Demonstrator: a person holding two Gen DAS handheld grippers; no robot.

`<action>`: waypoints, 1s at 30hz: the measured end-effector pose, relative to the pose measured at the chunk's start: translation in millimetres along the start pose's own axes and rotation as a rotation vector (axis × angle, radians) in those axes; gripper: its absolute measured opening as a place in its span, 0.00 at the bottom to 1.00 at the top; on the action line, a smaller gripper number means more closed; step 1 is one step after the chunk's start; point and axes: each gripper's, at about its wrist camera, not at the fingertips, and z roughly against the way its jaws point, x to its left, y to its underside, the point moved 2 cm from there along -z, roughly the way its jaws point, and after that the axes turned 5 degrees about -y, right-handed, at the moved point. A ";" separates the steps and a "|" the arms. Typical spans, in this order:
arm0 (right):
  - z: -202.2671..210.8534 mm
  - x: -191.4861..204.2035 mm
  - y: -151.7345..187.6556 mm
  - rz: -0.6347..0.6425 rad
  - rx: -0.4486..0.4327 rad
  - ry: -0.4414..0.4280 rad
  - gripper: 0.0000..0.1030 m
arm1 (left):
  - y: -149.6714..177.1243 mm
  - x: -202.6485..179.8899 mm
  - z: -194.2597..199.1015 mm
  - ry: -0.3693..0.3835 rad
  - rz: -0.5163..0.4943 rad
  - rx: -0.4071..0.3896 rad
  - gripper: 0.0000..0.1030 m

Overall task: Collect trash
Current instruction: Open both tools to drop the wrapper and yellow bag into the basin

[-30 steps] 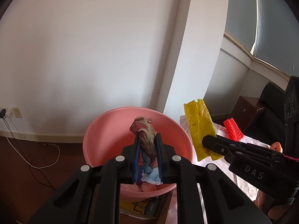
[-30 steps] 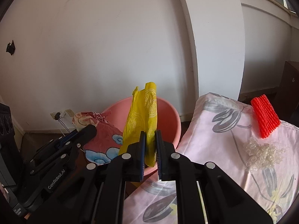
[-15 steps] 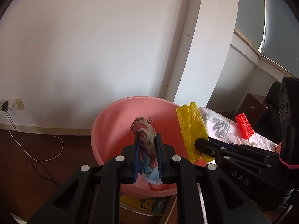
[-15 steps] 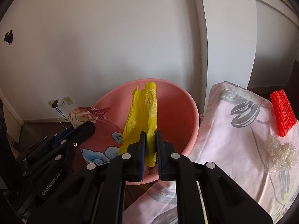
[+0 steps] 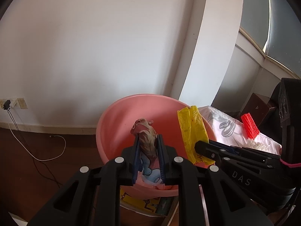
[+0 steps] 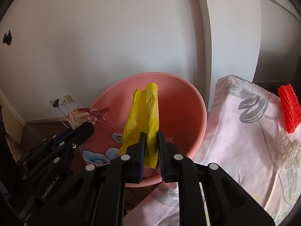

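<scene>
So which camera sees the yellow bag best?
The right wrist view: the yellow plastic bag stands front and centre between the right tongs, over the pink basin. The left wrist view shows it sideways, off to the right.

Basin [image 5: 116, 124] ahead of both tools: smooth pink plastic, slight sheen. Yellow bag [image 6: 146, 113] in the right tool is thin crinkled plastic film, semi-glossy; printed wrapper [image 5: 148, 141] in the left tool looks like creased plastic film too. To the right: matt floral cloth [image 6: 235, 131], ribbed red foam net [image 6: 289, 107], clear bubble wrap [image 6: 287, 150].
</scene>
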 end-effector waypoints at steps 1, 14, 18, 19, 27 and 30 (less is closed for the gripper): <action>-0.3 -0.7 0.2 -0.004 0.001 -0.002 0.16 | 0.4 0.0 0.2 -0.001 0.000 -0.001 0.19; 6.8 -5.4 6.7 -0.015 -0.016 -0.013 0.29 | 1.4 0.8 5.4 -0.002 0.005 -0.011 0.34; 11.9 -6.6 11.0 -0.020 -0.021 -0.014 0.29 | 0.1 -1.8 10.8 0.006 0.004 -0.016 0.36; 14.4 -7.6 12.7 -0.019 -0.025 -0.012 0.29 | -0.4 -2.9 12.5 0.008 0.002 -0.018 0.36; 44.5 -18.4 27.1 -0.034 -0.050 -0.002 0.29 | -1.5 -17.6 27.9 0.038 -0.021 -0.035 0.39; 57.4 -21.7 34.5 -0.039 -0.056 0.008 0.29 | -0.6 -24.2 33.8 0.051 -0.037 -0.038 0.40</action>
